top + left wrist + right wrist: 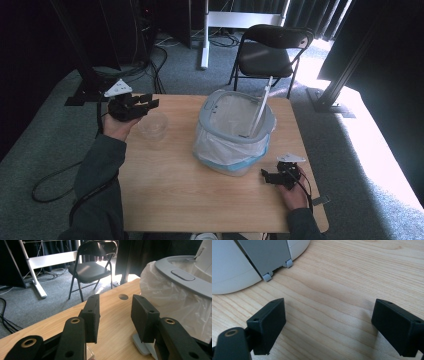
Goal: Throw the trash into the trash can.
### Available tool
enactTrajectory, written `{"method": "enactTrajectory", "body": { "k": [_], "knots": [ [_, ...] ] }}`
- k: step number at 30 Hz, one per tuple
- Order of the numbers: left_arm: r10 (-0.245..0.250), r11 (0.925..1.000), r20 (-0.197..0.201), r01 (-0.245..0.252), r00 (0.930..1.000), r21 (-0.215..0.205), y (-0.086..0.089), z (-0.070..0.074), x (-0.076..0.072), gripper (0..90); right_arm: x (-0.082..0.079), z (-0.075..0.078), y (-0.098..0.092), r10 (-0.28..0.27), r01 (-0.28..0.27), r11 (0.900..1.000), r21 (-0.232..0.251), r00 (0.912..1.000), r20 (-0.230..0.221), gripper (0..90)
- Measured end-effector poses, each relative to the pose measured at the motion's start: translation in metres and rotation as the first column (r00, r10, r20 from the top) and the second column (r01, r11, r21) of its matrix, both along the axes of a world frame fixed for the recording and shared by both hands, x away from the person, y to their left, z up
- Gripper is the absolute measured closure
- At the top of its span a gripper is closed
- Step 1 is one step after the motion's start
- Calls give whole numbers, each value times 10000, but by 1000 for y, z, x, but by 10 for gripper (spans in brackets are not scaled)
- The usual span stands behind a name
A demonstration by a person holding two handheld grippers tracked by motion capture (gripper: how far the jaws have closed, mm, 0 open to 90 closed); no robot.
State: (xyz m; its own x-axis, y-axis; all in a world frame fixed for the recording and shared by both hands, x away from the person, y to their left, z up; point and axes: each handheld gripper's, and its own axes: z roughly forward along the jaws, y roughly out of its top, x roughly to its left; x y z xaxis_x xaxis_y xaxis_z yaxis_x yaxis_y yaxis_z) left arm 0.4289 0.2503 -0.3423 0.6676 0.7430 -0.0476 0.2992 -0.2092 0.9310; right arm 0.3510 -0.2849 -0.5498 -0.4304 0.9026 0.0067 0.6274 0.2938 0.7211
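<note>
Left claw empty; high view adds clear cup, perhaps beneath.

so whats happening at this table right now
A person sits at a wooden table with a gripper in each hand. The left gripper hangs open just above a clear plastic cup. The right gripper rests open on the table near a small grey bin lined with a plastic bag, lid raised.
</note>
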Motion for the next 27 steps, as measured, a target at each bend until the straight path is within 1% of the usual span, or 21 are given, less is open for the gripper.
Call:
{"method": "enactTrajectory", "body": {
  "k": [2, 3, 5, 6, 7, 12, 17, 20, 24, 27],
  "knots": [
    [-94, 9997, 145, 97, 9999, -230, 4, -3, 0, 589, 0, 0, 0, -1, 1, 10000, 1, 10000, -2, 113],
    [-2, 9998, 114, 5, 9999, -206, 6, -4, 0, 589, 0, 0, 0, -1, 1, 10000, 0, 10000, -2, 113],
    [21, 9994, 56, -19, 10000, -346, 9, -8, 2, 581, 0, 0, 0, -2, 2, 10000, 3, 10000, -1, 113],
    [21, 9994, 56, -19, 10000, -346, 9, -8, 2, 577, 0, 0, 0, -2, 2, 10000, 3, 10000, -1, 113],
    [56, 9993, 2, -56, 10000, -363, 12, -12, 4, 577, 0, 0, 0, -1, 1, 10000, 1, 10000, -1, 113],
    [347, 9993, -234, -350, 9991, -148, 17, -27, 10, 561, 0, 0, 0, 11, -11, 10000, -8, 10000, 9, 113],
    [588, 9978, -503, -603, 9970, -286, 22, -43, 16, 560, 0, 0, 0, 13, -13, 10000, -7, 10000, 13, 113],
    [737, 9971, -609, -748, 9954, -164, 24, -52, 19, 551, 0, 0, 0, 13, -13, 10000, -10, 10000, 11, 113],
    [922, 9952, -722, -942, 9931, -248, 26, -62, 24, 550, 0, 0, 0, 11, -11, 10000, -10, 10000, 11, 113],
    [1104, 9935, -823, -1122, 9905, -177, 27, -71, 28, 537, 0, 0, 0, 13, -13, 10000, -8, 10000, 13, 113]
  ]
}}
